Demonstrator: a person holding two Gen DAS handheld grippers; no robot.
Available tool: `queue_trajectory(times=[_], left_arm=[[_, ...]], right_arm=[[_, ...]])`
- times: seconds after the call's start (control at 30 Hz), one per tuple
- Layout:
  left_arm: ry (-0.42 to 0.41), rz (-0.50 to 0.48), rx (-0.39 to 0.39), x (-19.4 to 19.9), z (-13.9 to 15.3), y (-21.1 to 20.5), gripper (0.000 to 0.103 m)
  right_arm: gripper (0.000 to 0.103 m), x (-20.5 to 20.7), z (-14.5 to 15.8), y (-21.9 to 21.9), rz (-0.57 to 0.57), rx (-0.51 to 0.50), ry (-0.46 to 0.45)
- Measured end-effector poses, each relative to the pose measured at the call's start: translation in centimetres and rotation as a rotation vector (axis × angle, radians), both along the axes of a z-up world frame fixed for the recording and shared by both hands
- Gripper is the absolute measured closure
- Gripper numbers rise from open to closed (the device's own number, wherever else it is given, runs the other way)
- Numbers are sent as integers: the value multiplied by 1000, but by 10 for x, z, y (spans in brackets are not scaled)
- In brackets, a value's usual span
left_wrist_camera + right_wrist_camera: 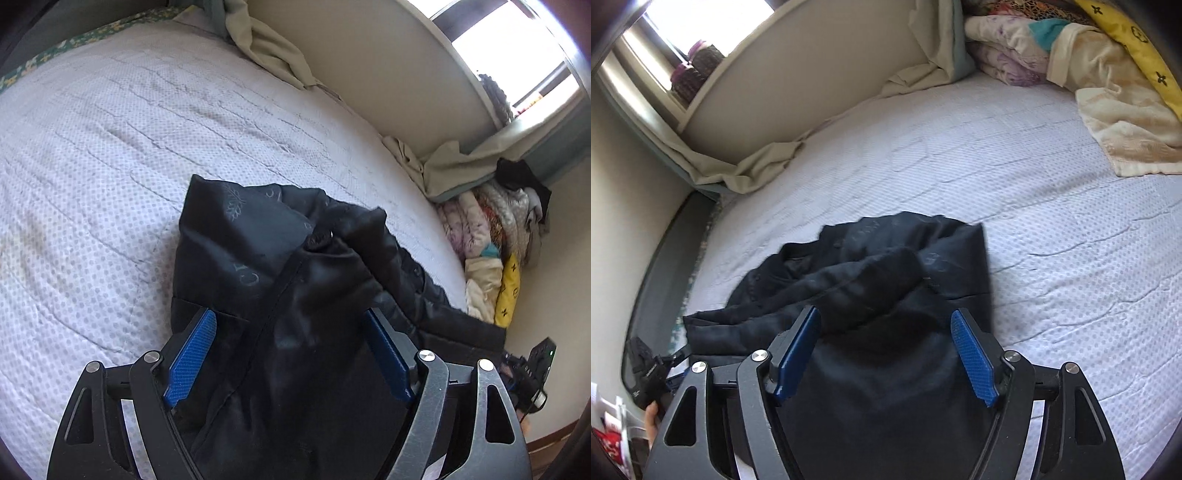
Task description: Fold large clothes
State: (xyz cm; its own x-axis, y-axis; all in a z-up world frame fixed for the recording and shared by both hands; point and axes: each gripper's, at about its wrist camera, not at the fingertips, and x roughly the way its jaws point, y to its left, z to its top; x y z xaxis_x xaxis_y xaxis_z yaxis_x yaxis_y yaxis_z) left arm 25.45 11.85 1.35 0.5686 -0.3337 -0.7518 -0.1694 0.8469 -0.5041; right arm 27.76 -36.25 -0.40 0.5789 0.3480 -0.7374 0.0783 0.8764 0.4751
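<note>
A black jacket (pixel 280 258) with faint grey lettering lies bunched on the white dotted bedspread (pixel 110 147). My left gripper (pixel 288 325) is open, its blue pads (pixel 192 350) spread to either side of the jacket's near end, with cloth lying between them. In the right wrist view the same jacket (pixel 871 273) lies crumpled. My right gripper (pixel 886 325) is open over its near end, blue pads (pixel 973 354) apart with black cloth between and below them. The other gripper shows at the edge of each view (pixel 532 373) (pixel 646 365).
A pile of folded blankets and a yellow pillow (pixel 1108 55) sits at the bed's far end, also in the left wrist view (pixel 495 251). Beige sheets (pixel 266 44) bunch along the wall. A window ledge (pixel 694 70) holds knitted pots.
</note>
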Motion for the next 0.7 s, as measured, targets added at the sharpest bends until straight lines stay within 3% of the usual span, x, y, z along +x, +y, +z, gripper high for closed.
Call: queue_trajectory(times=[0.03, 0.1, 0.13, 0.17, 0.2, 0.23, 0.33, 0.47, 0.53, 0.7], left_arm=[[-2, -10, 5, -1, 0, -2, 31], [7, -30, 6, 0, -2, -5, 60], [11, -40, 13, 0, -3, -6, 66], [15, -49, 14, 1, -3, -9, 80], [19, -57, 15, -1, -2, -10, 85], [18, -54, 25, -3, 0, -10, 86], [27, -7, 68, -13, 6, -8, 89], [87, 45, 0, -21, -11, 6, 88], [119, 64, -39, -20, -27, 12, 83], [143, 93, -217, -15, -58, 33, 78]], right_arm=[[30, 1, -4, -2, -6, -20, 13], [30, 3, -16, -6, -3, -24, 40], [31, 3, -19, -6, 5, -15, 49], [34, 4, -25, -5, 26, 5, 64], [49, 3, -28, -4, 39, 17, 69], [62, 0, -30, -4, 42, 13, 75], [84, -8, -32, -8, 14, -2, 81], [87, -13, -46, -16, -31, 32, 131], [87, -13, -56, -11, -31, 7, 148], [80, -9, -88, -13, -24, 28, 125]])
